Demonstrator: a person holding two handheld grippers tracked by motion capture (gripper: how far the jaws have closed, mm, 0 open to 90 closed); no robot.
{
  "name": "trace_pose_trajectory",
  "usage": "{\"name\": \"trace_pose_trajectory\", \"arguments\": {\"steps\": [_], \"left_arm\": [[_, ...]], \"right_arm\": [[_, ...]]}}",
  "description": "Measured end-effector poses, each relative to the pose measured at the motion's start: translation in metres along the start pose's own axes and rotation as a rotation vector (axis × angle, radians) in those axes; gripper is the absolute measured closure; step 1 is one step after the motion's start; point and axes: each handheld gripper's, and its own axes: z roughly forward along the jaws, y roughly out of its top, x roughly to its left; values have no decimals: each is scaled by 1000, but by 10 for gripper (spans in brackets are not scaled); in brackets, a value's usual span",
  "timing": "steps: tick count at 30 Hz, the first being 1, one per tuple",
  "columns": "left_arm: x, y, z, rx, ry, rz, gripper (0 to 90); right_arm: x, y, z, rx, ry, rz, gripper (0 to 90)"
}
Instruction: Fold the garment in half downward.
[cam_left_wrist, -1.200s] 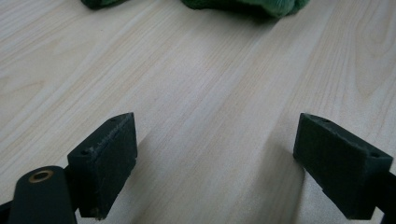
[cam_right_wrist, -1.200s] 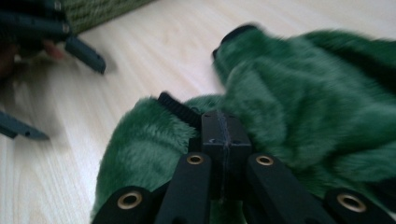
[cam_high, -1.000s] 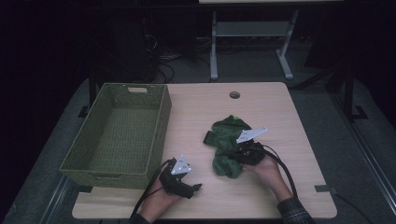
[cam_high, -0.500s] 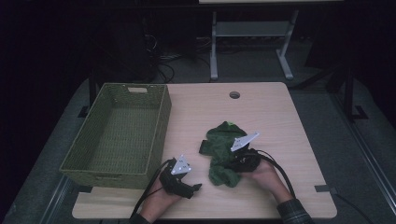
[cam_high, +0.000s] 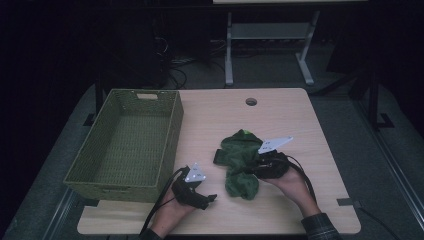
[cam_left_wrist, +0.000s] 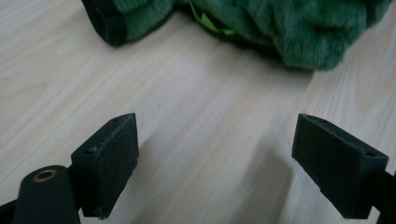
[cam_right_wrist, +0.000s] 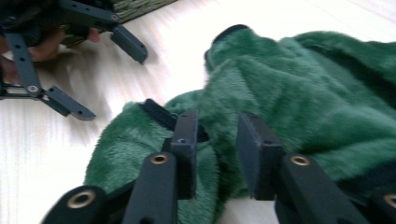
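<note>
from the high view i see the green plush garment (cam_high: 241, 162) lying crumpled on the wooden table (cam_high: 300, 115), right of the woven green basket (cam_high: 125, 145) and well apart from it. my right gripper (cam_high: 252, 167) sits at the garment's right edge, its jaws reaching into the fabric, the hand behind it near the table's front. my left gripper (cam_high: 207, 199) rests low on the table in front of the basket's near corner, just left of the garment's lower end and not touching it.

in the left gripper view i see the left gripper (cam_left_wrist: 215, 168) with its jaws spread wide, nothing between them but bare wood. the garment (cam_left_wrist: 280, 28) lies ahead of them across the top, one dark cuff at its left.

in the right gripper view i see the right gripper (cam_right_wrist: 217, 156) with a gap between its jaws; they have just been opening, and a fold of the green pile stands between them, the pads looking eased off it rather than pinching. the garment (cam_right_wrist: 303, 93) spreads away to the right. farther off at upper left the left gripper (cam_right_wrist: 98, 74) shows with jaws apart over the table, and a strip of basket (cam_right_wrist: 140, 7) lies behind it.
</note>
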Motion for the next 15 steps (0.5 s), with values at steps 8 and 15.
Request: {"name": "trace_pose_trajectory", "arguments": {"steps": [8, 15], "left_arm": [[6, 23, -5, -41, -2, -29, 144], [20, 50, -6, -74, 6, -43, 225]], "right_arm": [[-12, 7, -16, -25, -80, 28, 599], [-27, 12, -23, -45, -155, 61, 603]]}}
